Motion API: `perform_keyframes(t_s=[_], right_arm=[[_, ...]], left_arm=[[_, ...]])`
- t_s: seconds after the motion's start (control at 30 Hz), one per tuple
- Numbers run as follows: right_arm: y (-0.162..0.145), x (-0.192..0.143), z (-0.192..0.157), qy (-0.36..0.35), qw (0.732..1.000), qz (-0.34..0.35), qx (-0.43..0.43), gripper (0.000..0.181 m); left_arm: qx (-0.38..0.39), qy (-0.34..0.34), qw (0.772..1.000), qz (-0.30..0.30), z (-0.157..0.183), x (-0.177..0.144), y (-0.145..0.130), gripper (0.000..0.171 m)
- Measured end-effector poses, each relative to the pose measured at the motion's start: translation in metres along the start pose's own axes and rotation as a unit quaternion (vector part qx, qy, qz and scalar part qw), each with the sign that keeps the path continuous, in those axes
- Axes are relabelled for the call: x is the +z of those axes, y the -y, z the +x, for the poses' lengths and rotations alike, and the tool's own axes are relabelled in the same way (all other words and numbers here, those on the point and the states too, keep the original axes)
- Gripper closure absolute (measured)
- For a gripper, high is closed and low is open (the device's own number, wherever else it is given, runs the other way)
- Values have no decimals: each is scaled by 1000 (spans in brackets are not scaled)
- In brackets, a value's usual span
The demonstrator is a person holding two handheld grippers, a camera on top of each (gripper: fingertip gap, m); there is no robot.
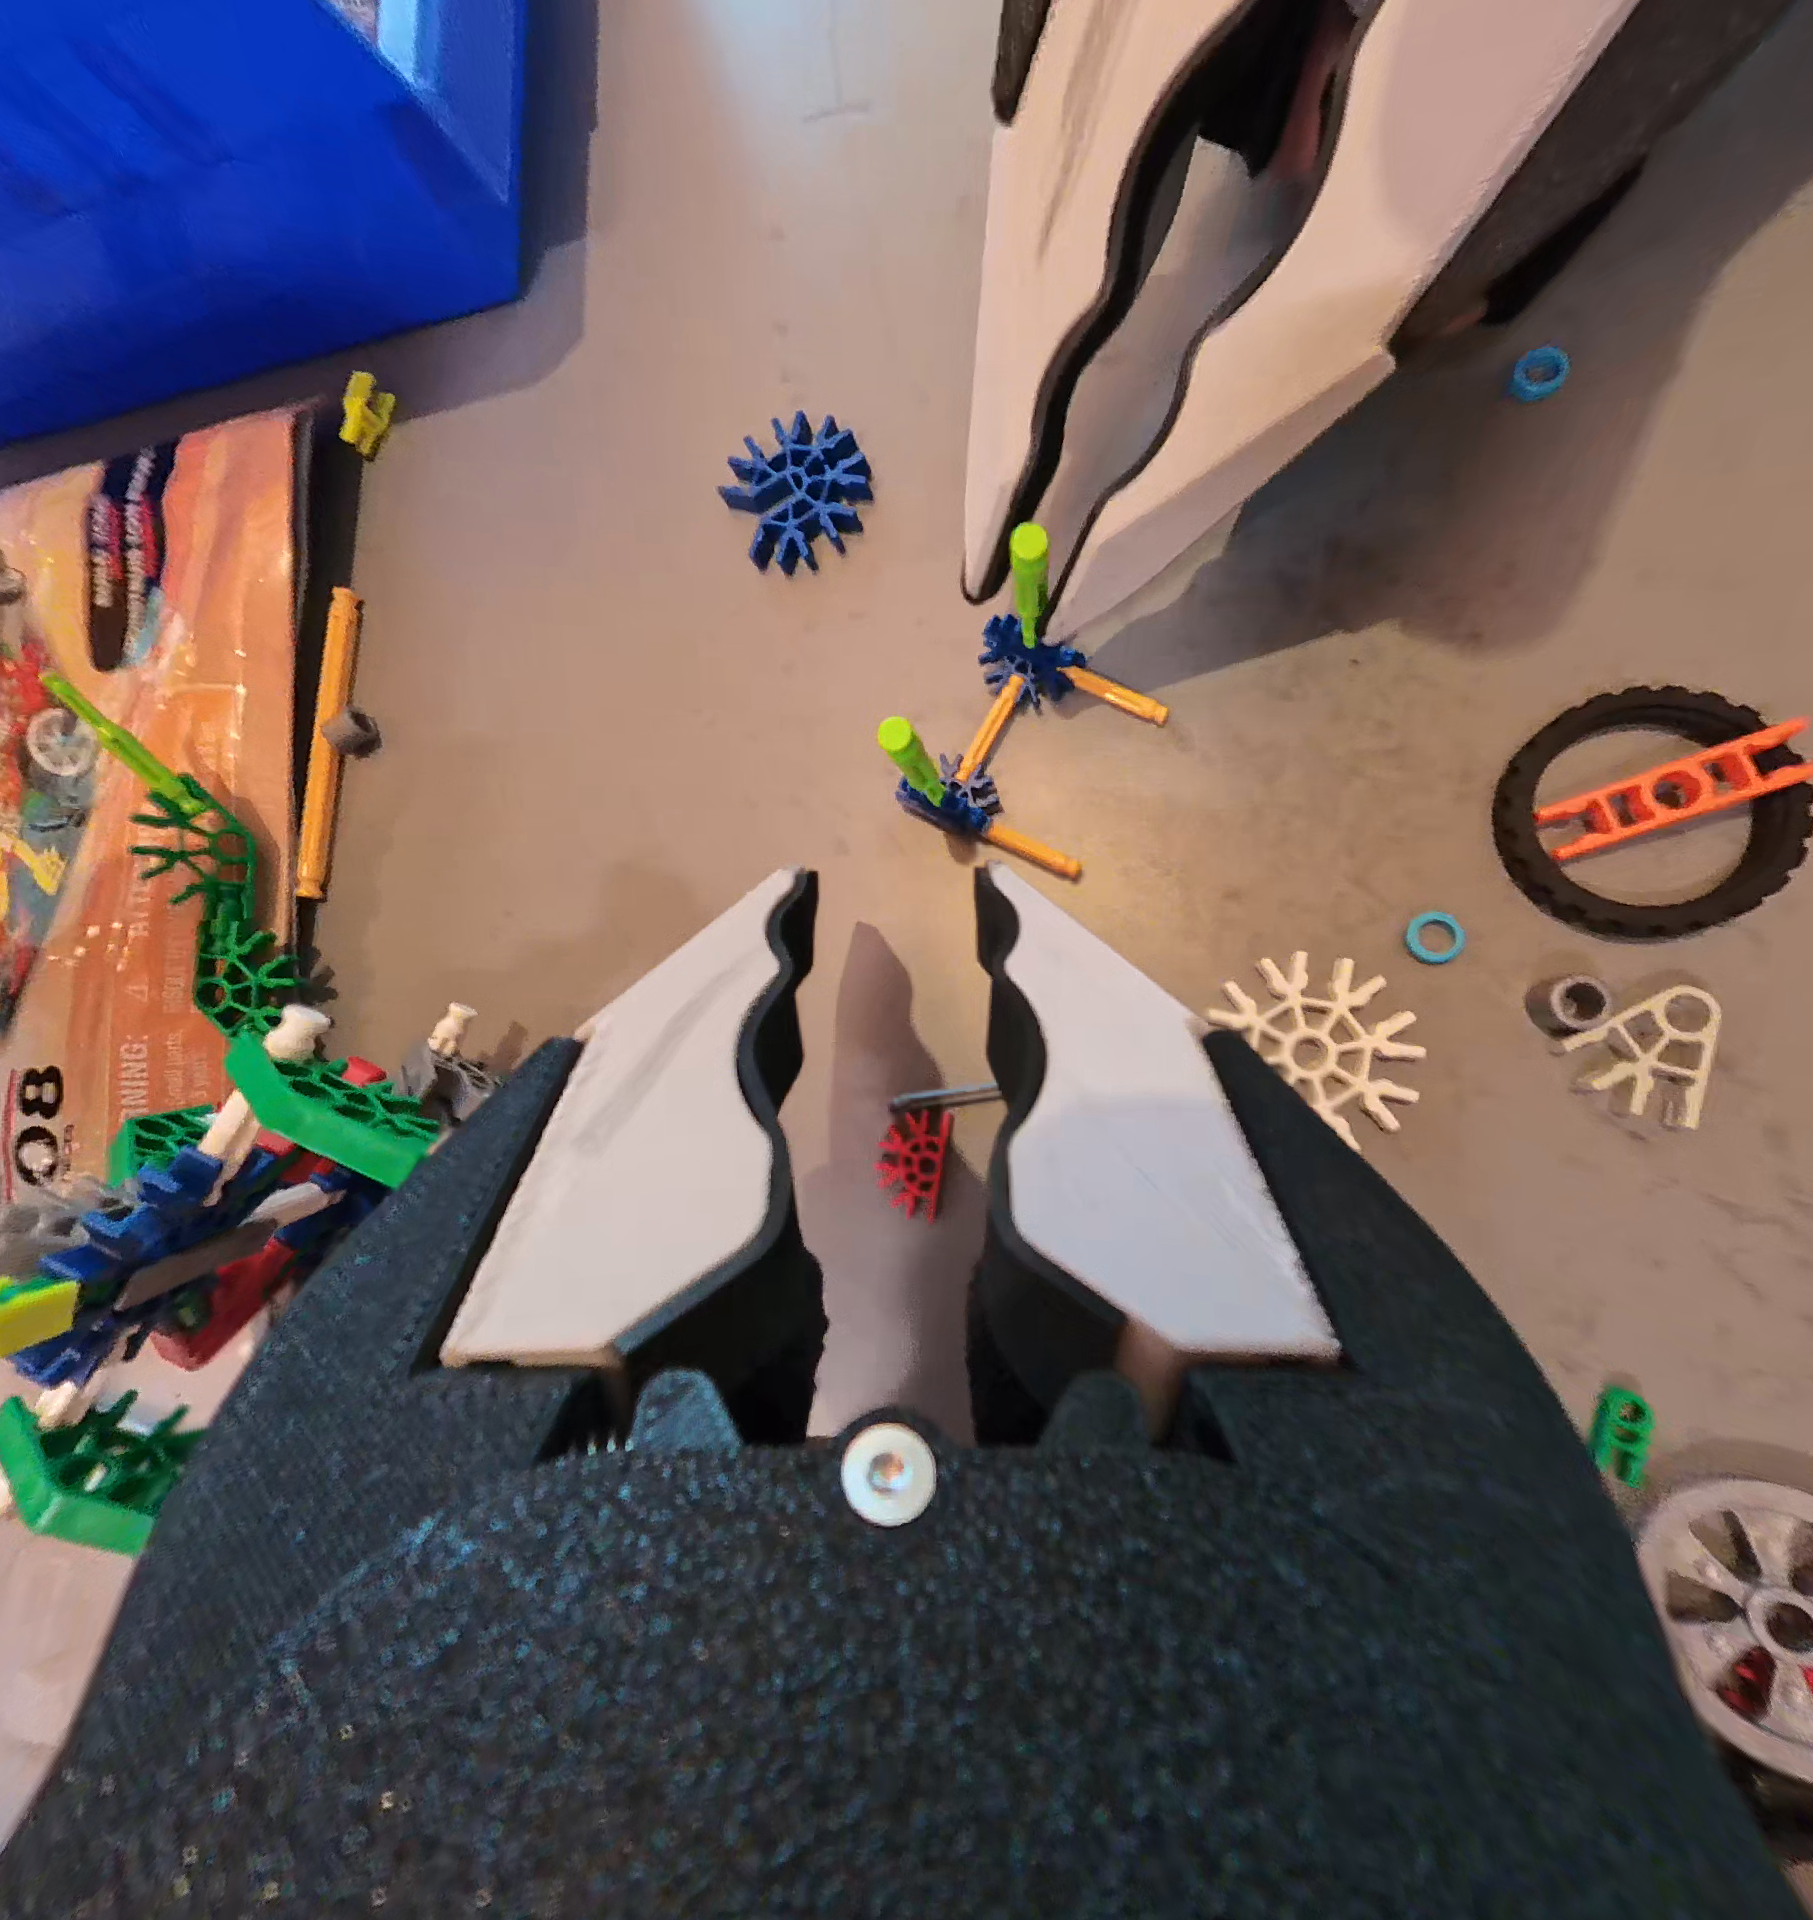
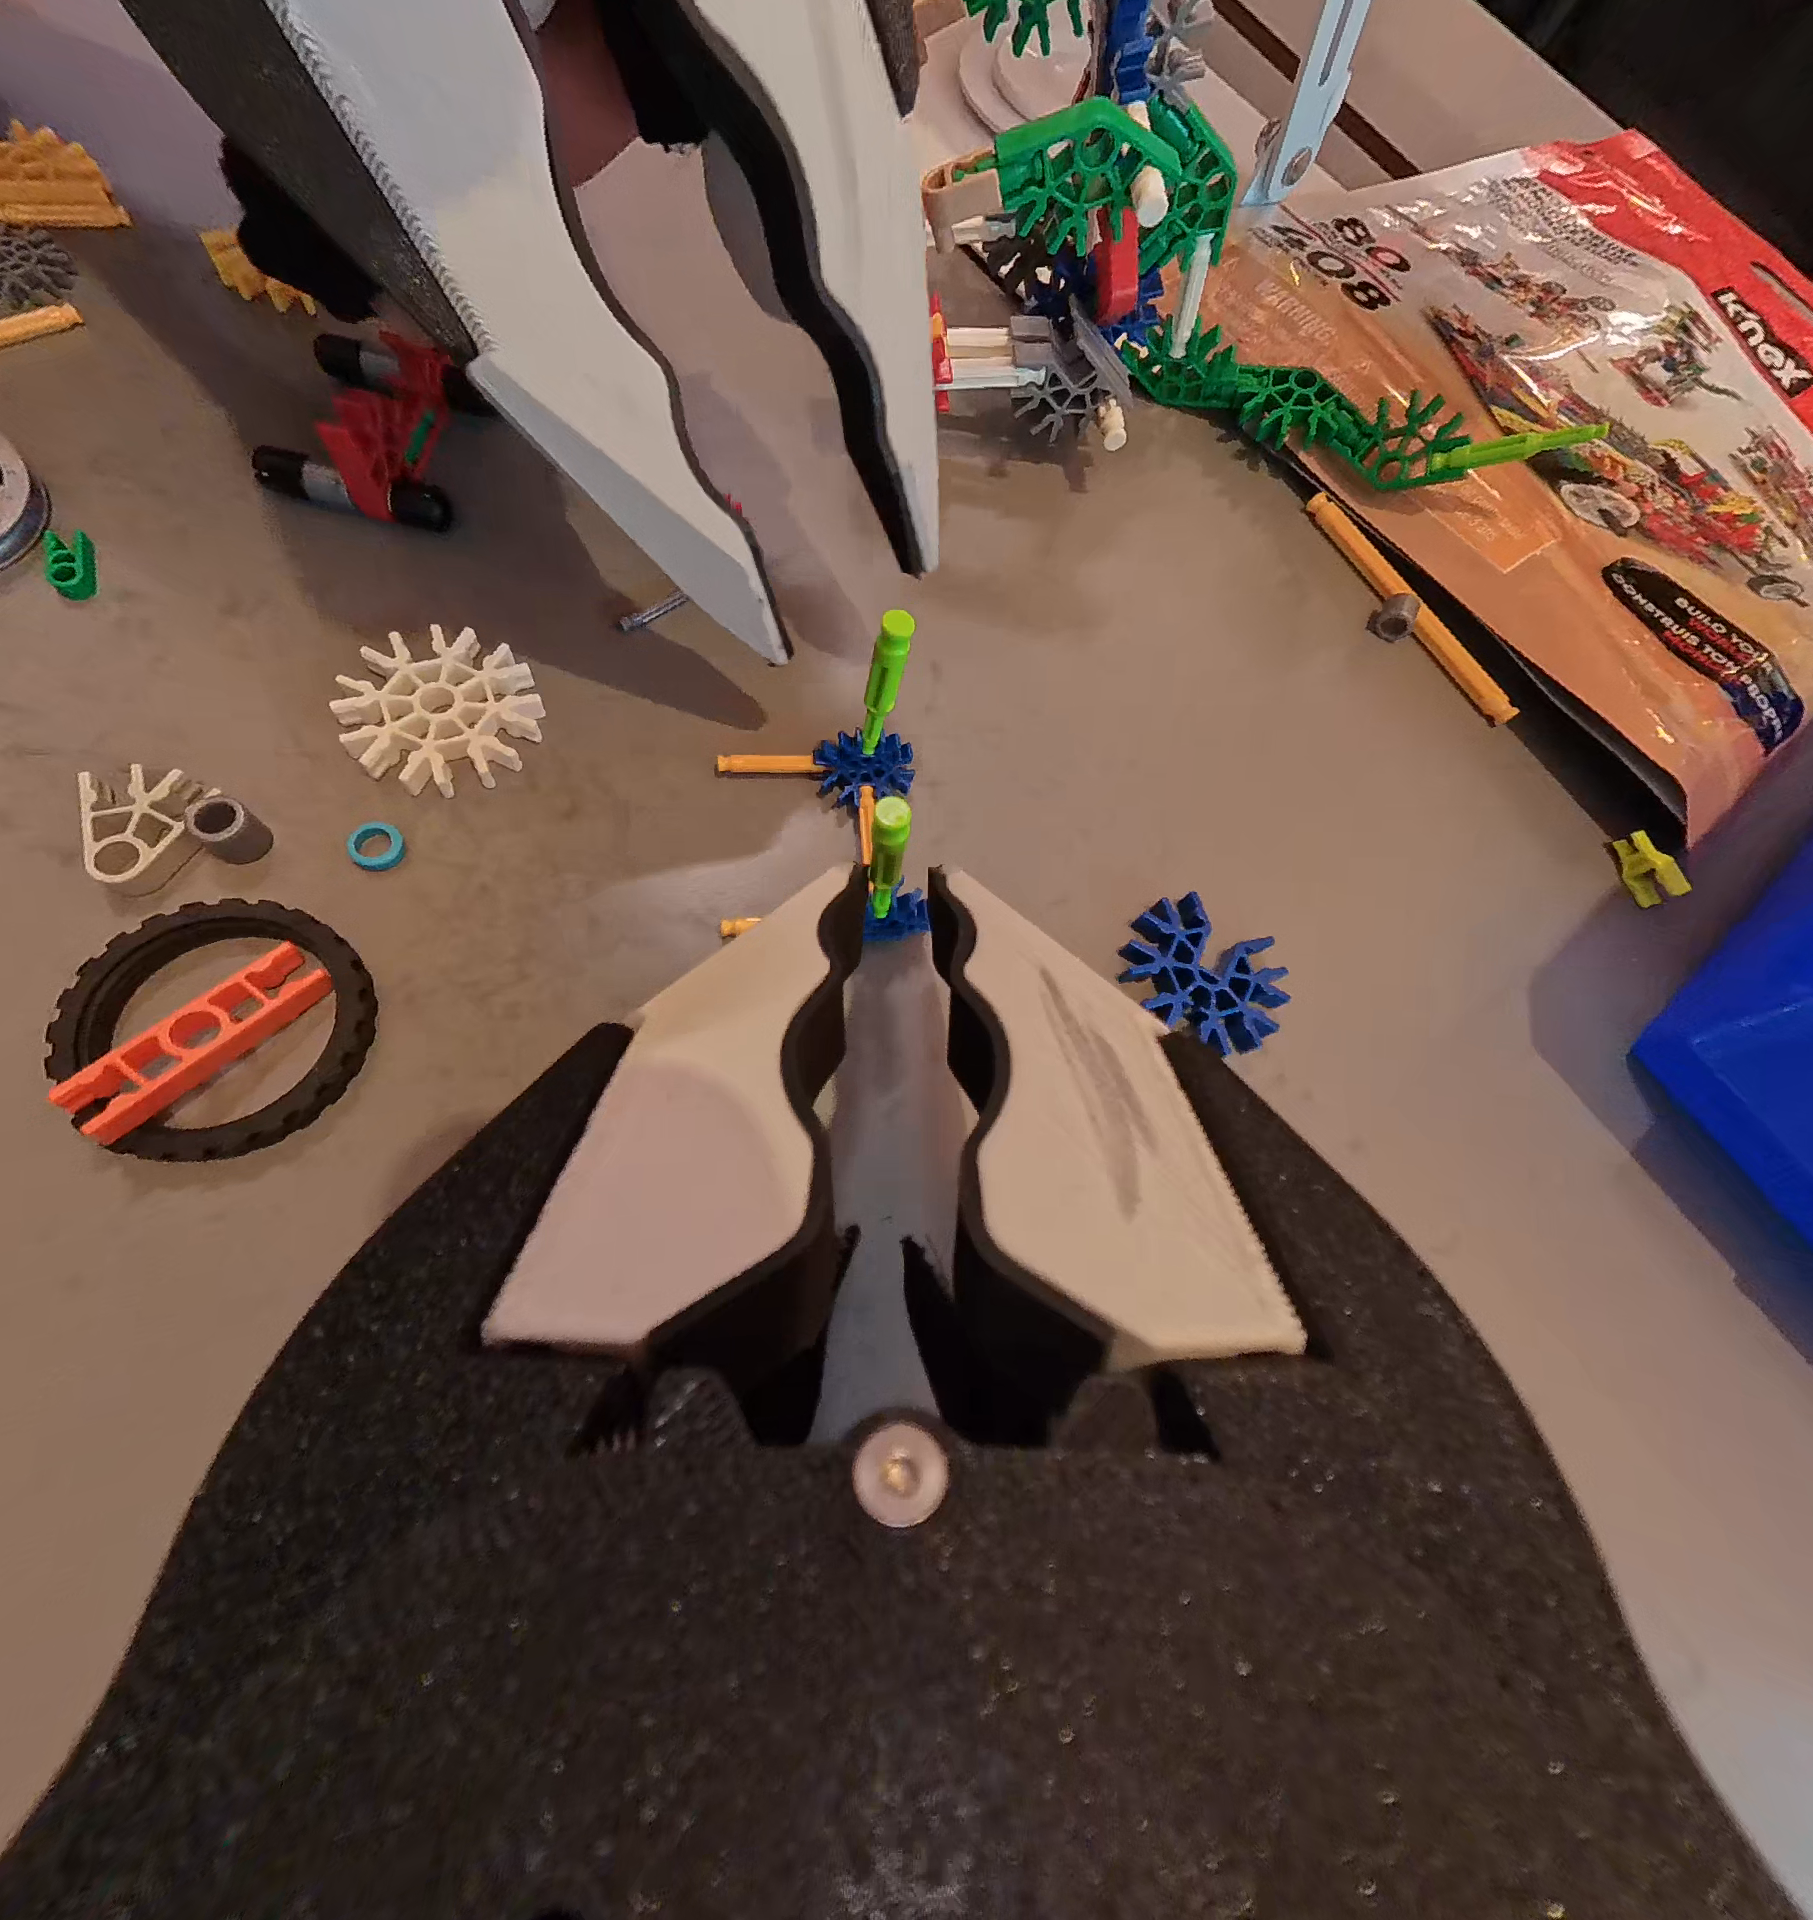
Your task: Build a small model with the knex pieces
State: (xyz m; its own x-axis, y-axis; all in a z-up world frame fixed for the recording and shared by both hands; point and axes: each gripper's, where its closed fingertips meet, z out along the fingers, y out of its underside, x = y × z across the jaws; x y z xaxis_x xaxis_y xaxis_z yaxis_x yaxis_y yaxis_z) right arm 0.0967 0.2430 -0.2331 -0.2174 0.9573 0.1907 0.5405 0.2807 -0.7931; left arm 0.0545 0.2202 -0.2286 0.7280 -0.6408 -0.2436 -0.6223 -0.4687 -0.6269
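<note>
Right gripper (image 2: 889, 883) nearer: jaws narrowed around near blue snowflake-shaped plastic connector (image 2: 897, 914) with upright lime-green rod (image 2: 889, 847), grip itself unclear. Small blue-and-orange assembly dead ahead, long axis running away toward left gripper (image 2: 850, 613), spread wide, empty, hovering beyond far connector (image 2: 866, 764).

Table (image 1: 590, 727): we see plain grey-brown.
Connectors (image 1: 1027, 655): we see blue, with lime-green pegs (image 1: 1027, 571) and orange rods (image 1: 1115, 694).
Snowflake piece (image 1: 1317, 1044): we see white.
Tyre (image 1: 1650, 810): we see black, knobbly tread.
Bin (image 1: 206, 187): we see bright blue.
Gripper fingers (image 1: 632, 1122): we see white with black pads.
</note>
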Motion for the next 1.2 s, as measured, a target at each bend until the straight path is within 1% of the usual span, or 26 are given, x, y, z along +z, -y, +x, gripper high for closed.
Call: perform_keyframes(t_s=[0.03,0.1,0.33,0.47,0.8,0.97,1.07,1.2], right_arm=[[0,0,0,1,1000,-2,0,170],[-2,2,0,1,1000,-8,-1,170],[-6,4,-4,12,1000,-22,0,165],[-7,5,-4,13,1000,-27,0,166],[-7,5,-2,22,999,-29,19,166],[-7,5,-2,21,999,-28,20,166],[-6,5,-2,19,999,-25,19,160],[-7,4,-2,22,999,-23,25,158]], left_arm=[[4,7,1000,5,-2,1,3,143],[12,-2,1000,13,2,4,7,144],[27,-23,999,7,11,16,2,143],[41,-30,999,6,15,20,1,147],[45,-47,998,-3,23,22,-1,152],[43,-50,998,-2,24,21,-1,151],[42,-55,998,-1,25,20,-1,147],[40,-55,998,0,23,19,-1,145]])
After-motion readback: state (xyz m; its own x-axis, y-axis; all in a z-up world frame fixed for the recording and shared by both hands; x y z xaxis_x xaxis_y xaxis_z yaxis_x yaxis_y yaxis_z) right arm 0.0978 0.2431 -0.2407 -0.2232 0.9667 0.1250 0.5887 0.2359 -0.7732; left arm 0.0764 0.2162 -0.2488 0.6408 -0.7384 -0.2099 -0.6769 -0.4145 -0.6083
